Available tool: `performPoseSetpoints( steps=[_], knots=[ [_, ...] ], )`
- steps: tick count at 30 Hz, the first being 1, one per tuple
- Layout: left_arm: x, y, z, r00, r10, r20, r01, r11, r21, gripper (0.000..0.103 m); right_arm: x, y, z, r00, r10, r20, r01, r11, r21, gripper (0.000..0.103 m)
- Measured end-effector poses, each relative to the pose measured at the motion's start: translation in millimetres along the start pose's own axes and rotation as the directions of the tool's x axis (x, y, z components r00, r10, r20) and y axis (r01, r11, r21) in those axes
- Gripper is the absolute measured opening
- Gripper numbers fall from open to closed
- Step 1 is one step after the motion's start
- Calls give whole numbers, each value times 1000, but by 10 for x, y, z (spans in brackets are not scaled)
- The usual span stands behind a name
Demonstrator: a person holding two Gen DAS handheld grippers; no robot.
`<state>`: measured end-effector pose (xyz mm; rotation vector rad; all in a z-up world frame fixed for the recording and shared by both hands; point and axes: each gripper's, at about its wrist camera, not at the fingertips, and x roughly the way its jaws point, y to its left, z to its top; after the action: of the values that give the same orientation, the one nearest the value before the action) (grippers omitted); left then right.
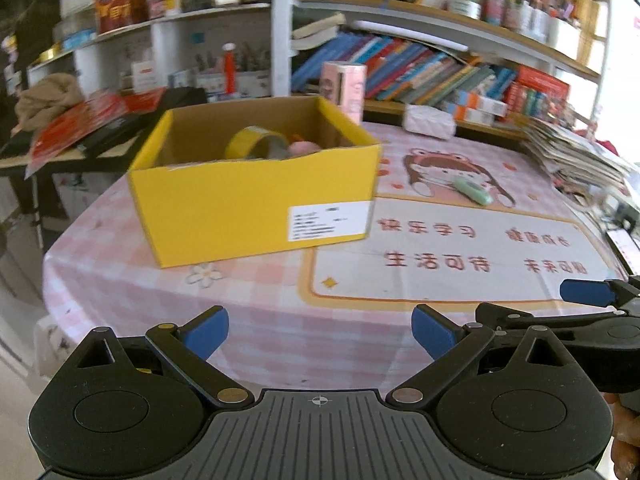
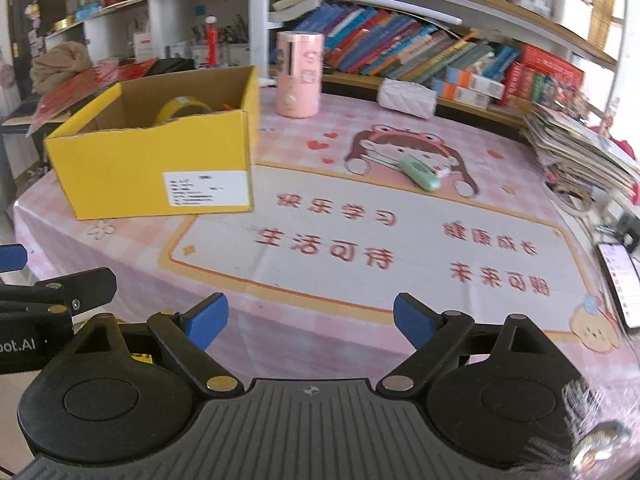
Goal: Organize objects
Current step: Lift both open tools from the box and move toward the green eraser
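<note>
1. Yellow box (image 2: 152, 160), left of frame on the table (image 2: 360, 340), already holds tape; it's the drop target.
2. Right gripper (image 2: 310, 320) and left gripper (image 1: 320, 334): jaws apart, empty.
3. Green case (image 2: 418, 176), centre-right, looks like the next pick: straddle its narrow width.

Left claw (image 1: 320, 332) and right claw (image 2: 310, 322) gape, empty.

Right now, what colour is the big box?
Yellow box, plainest in the left wrist view.
</note>
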<state>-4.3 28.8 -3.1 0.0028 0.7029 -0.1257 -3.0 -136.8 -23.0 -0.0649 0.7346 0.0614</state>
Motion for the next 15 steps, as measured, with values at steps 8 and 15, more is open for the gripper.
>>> performPoseSetpoints(
  steps=[8, 15],
  knots=[
    [93, -210, 109, 999, -49, 12, 48, 997, 59, 99, -21, -242, -16, 998, -62, 5, 61, 996, 68, 90],
    [297, -398, 255, 996, -84, 6, 83, 994, 71, 99, 73, -460, 57, 995, -102, -3, 102, 991, 91, 90]
  ],
)
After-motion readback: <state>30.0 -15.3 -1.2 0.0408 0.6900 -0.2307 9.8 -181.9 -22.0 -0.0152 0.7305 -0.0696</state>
